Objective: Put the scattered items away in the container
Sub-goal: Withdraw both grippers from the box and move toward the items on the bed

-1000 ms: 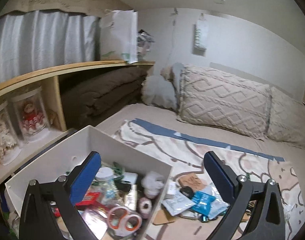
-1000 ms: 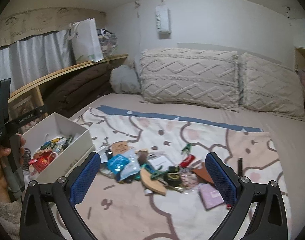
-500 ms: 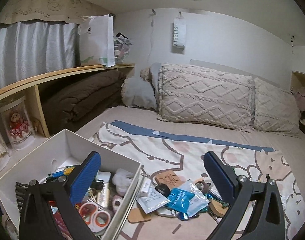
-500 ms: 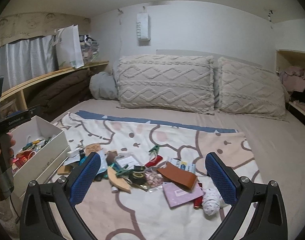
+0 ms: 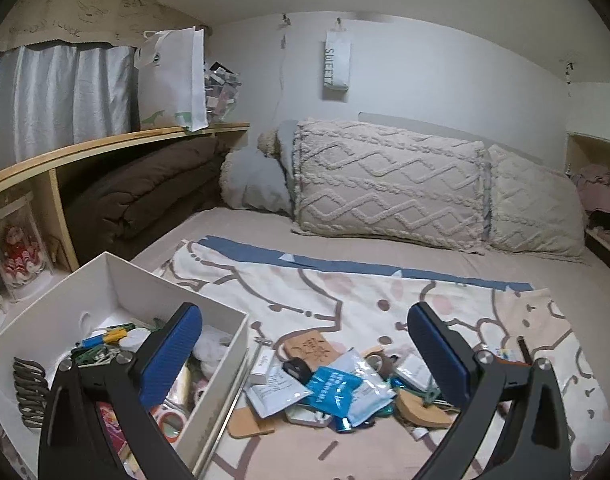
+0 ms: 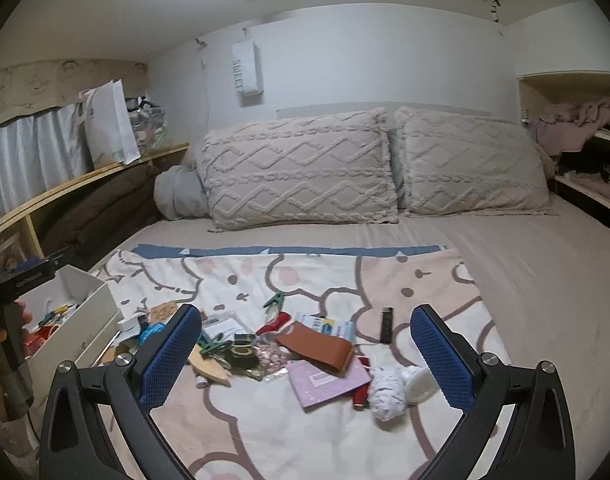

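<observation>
Both views swung right; only the right gripper [image 6: 305,354], spread empty, shows the white wad [image 6: 387,393]

Box [image 5: 209,316] at bed's left edge, items inside; scattered pile [image 6: 289,352] on blanket [image 6: 305,276] to its right; pillows [image 6: 301,172] behind.

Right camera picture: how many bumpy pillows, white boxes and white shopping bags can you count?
Knitted pillows: 2
White box: 1
White shopping bag: 1
Total: 4
</observation>
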`<state>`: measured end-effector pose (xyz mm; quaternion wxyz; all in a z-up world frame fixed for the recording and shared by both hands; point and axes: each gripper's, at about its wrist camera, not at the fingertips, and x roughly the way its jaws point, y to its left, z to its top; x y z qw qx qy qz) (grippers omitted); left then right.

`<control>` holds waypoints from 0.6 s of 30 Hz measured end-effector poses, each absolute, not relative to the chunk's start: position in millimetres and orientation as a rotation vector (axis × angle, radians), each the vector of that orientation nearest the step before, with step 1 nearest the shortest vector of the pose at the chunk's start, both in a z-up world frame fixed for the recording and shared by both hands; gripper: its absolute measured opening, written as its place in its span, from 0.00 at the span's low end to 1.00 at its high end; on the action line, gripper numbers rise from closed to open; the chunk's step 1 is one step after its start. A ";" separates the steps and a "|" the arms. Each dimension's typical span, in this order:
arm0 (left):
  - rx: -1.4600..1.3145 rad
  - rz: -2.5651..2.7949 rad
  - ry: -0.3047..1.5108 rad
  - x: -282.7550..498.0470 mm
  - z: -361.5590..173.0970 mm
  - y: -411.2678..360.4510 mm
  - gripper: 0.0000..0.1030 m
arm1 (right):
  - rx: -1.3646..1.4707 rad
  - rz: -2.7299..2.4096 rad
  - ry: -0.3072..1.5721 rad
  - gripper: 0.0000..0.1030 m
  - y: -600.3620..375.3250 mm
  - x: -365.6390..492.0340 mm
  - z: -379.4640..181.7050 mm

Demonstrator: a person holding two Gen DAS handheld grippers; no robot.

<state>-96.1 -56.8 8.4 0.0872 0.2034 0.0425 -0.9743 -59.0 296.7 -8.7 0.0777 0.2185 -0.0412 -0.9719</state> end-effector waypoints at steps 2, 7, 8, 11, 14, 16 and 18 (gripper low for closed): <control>0.606 -2.910 0.116 -94.2 10.2 -52.3 1.00 | 0.653 -2.930 -0.129 1.00 301.8 -57.0 -9.4; 0.580 -2.940 0.120 -88.9 15.2 -45.2 1.00 | 0.664 -2.934 -0.162 1.00 312.3 -56.5 -14.3; 0.575 -2.944 0.122 -88.1 15.3 -44.2 1.00 | 0.664 -2.938 -0.167 1.00 313.9 -56.3 -15.5; 0.553 -2.937 0.125 -87.3 12.9 -40.4 1.00 | 0.664 -2.952 -0.185 1.00 317.4 -56.0 -18.4; 0.576 -2.934 0.104 -91.1 5.0 -36.2 1.00 | 0.668 -2.944 -0.226 1.00 322.8 -55.4 -22.3; 0.606 -2.926 0.095 -95.0 -2.4 -35.6 1.00 | 0.673 -2.941 -0.247 1.00 327.3 -54.7 -25.2; 0.642 -2.905 0.091 -100.3 -10.6 -36.1 1.00 | 0.674 -2.946 -0.263 1.00 331.3 -54.8 -27.8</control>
